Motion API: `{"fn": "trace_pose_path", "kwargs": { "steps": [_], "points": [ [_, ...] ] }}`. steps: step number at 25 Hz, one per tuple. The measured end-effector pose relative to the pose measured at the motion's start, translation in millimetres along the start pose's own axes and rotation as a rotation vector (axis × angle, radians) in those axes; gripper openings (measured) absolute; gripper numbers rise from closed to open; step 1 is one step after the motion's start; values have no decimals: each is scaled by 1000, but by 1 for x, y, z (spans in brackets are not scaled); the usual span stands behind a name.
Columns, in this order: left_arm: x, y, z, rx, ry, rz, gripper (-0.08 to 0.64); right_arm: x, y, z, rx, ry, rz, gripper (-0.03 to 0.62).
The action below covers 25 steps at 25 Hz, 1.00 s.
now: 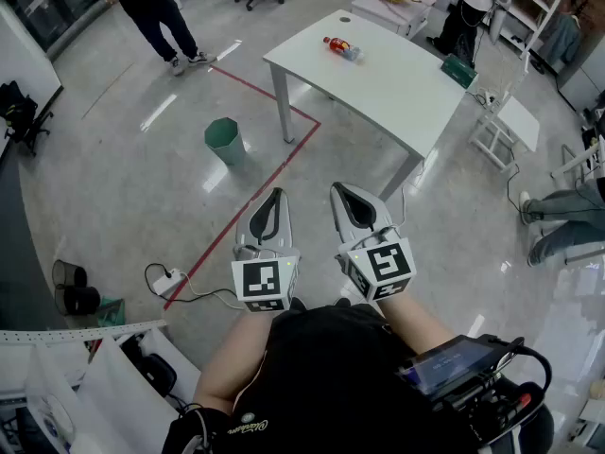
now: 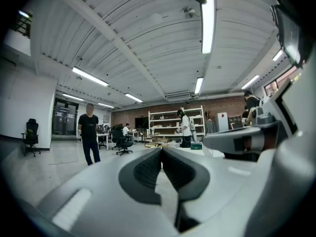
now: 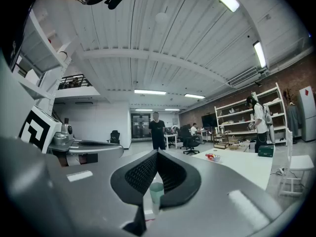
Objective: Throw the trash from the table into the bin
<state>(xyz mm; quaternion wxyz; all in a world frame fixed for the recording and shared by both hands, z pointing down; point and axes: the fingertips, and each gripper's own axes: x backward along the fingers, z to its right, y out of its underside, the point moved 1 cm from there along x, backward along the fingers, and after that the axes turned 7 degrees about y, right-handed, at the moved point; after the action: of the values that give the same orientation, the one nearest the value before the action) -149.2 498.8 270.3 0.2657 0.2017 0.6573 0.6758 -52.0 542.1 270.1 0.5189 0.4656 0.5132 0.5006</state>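
Head view shows the left tongs [image 1: 273, 197] and right tongs [image 1: 344, 193] held level, side by side in front of the person. Both are closed on nothing, probably because nothing is within reach. The trash, a bottle [image 1: 342, 48] with a red label, lies on its side on the white counter [image 1: 406, 93], well apart from them. The green bin [image 1: 224, 142] stands on the floor left of the counter, so the carry looks short.

Left gripper [image 1: 275, 197] and right gripper [image 1: 342, 192] are held side by side ahead of the torso, apart from each other, both pointing level and forward. Each gripper's jaws are closed tip to tip, nothing between them. Left forearm [image 1: 227, 372] and right forearm [image 1: 416, 322] are bare.
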Motion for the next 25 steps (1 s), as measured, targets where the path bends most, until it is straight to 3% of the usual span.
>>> {"fn": "trace_pose_path", "kwargs": {
  "steps": [25],
  "points": [
    [4,23,13,14,-8,-44,9,10,14,6,-38,-5,-4,-2]
  ]
}}
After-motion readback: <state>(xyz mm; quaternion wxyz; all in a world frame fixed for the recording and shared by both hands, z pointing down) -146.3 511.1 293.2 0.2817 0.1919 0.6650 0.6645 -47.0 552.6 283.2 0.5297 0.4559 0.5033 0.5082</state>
